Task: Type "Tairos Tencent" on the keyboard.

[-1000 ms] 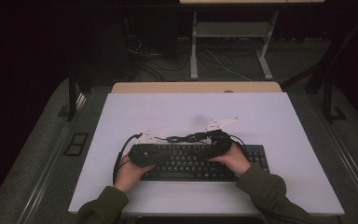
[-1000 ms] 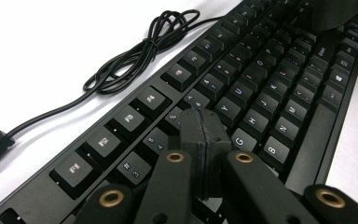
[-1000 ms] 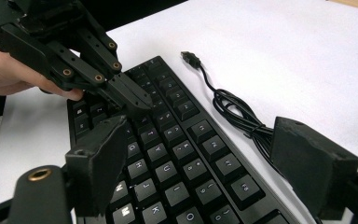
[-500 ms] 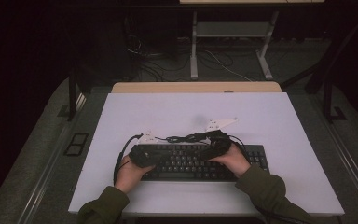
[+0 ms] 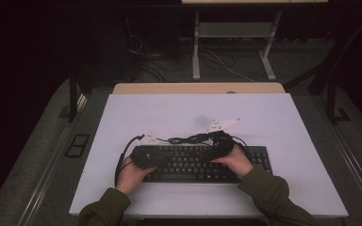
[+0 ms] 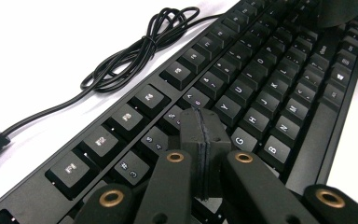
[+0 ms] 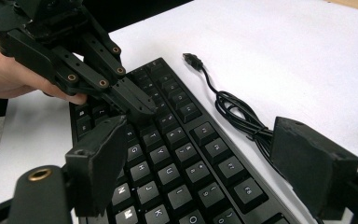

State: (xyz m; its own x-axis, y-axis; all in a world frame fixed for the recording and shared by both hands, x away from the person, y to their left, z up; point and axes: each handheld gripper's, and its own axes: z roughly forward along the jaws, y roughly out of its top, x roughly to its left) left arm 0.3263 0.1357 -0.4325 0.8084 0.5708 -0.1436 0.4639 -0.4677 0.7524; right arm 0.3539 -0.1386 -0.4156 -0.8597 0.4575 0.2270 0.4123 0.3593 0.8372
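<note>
Both tools [image 5: 143, 155] [image 5: 219, 143] remain unmoved over the keyboard [image 5: 198, 167].

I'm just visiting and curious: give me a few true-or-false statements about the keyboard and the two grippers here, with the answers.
1. The left gripper is shut, its tips over the keyboard. True.
2. The right gripper is shut. False: its jaws stand wide apart.
3. The cable lies bundled on the table beside the keyboard. True.
4. The cable's plug is plugged into a computer. False: it lies loose on the table.
5. The keyboard is white. False: it is black.
</note>
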